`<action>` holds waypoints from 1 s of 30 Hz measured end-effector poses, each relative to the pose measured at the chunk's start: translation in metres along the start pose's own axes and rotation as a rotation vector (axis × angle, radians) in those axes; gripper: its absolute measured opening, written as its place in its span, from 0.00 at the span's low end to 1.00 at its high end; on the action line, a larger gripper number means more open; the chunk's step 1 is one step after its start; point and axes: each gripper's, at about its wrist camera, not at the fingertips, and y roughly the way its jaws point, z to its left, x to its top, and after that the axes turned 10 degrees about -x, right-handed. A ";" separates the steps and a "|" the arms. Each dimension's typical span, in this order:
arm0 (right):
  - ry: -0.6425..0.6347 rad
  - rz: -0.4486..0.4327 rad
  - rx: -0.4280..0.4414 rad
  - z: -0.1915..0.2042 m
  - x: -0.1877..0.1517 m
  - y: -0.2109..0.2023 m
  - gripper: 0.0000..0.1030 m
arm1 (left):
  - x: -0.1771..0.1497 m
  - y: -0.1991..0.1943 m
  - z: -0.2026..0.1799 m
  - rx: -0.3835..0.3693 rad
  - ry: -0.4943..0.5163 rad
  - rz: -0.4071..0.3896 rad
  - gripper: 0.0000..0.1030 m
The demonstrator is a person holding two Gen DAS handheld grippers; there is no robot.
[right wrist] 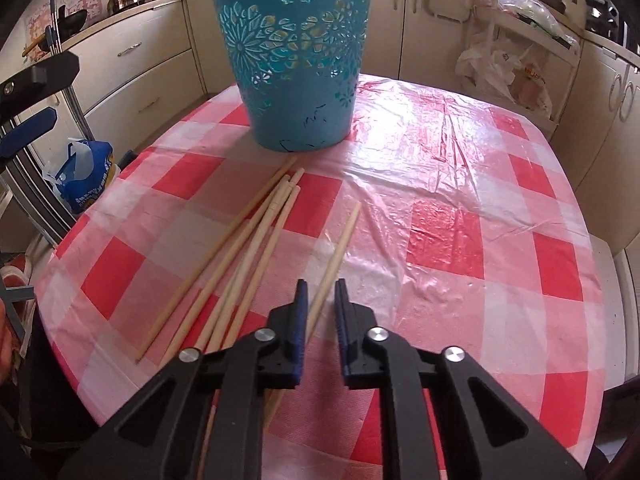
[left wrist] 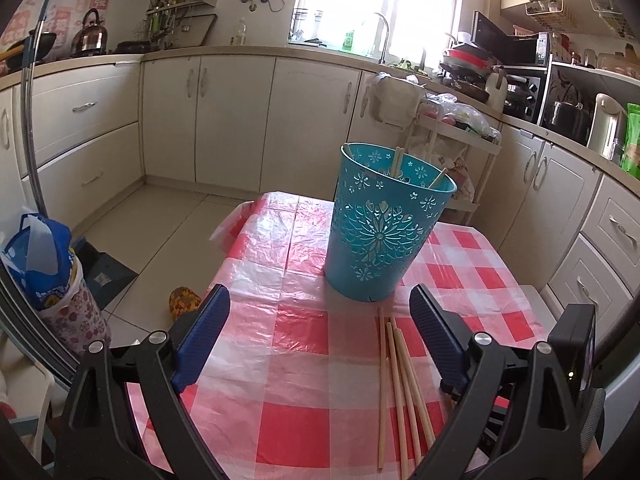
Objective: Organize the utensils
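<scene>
A teal cut-out bucket (left wrist: 384, 232) (right wrist: 296, 60) stands upright on the red-checked table (left wrist: 300, 360) (right wrist: 480, 240), with a few chopsticks (left wrist: 396, 164) leaning inside it. Several loose wooden chopsticks (left wrist: 400, 380) (right wrist: 248, 248) lie in a fan in front of the bucket. One single chopstick (right wrist: 344, 236) lies apart to their right, and its near end runs between the fingers of my right gripper (right wrist: 321, 288), which is shut on it low over the cloth. My left gripper (left wrist: 320, 296) is open and holds nothing, hovering short of the bucket, left of the chopsticks.
Cream kitchen cabinets (left wrist: 208, 120) run around the room behind the table. A blue bag (left wrist: 36, 256) stands on the floor at the left. A white trolley with bags (left wrist: 460, 132) (right wrist: 500, 68) stands behind the table's far right corner.
</scene>
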 end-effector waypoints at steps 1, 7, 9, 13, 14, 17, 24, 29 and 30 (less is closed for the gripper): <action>0.005 0.002 0.002 -0.003 -0.002 -0.001 0.08 | -0.001 0.001 -0.001 0.000 0.003 0.010 0.85; 0.040 0.002 -0.008 -0.023 -0.014 -0.009 0.06 | -0.018 0.032 0.006 -0.010 0.013 0.176 0.86; 0.073 -0.004 0.002 -0.031 -0.018 -0.011 0.06 | -0.028 0.044 0.003 -0.005 0.041 0.234 0.86; 0.117 -0.023 0.032 -0.039 -0.022 -0.011 0.06 | -0.038 0.066 -0.012 0.011 0.128 0.289 0.86; 0.121 -0.028 0.037 -0.040 -0.023 -0.011 0.06 | -0.039 0.073 -0.016 0.016 0.151 0.304 0.86; 0.135 -0.031 0.053 -0.042 -0.023 -0.010 0.06 | -0.039 0.095 -0.027 0.017 0.201 0.349 0.84; 0.147 -0.027 0.075 -0.045 -0.024 -0.009 0.06 | -0.039 0.138 -0.045 0.028 0.259 0.450 0.69; 0.138 -0.021 0.070 -0.044 -0.023 -0.009 0.06 | -0.043 0.136 -0.036 -0.006 0.207 0.468 0.41; 0.135 -0.021 0.067 -0.044 -0.023 -0.010 0.06 | -0.044 0.133 -0.034 -0.010 0.199 0.446 0.39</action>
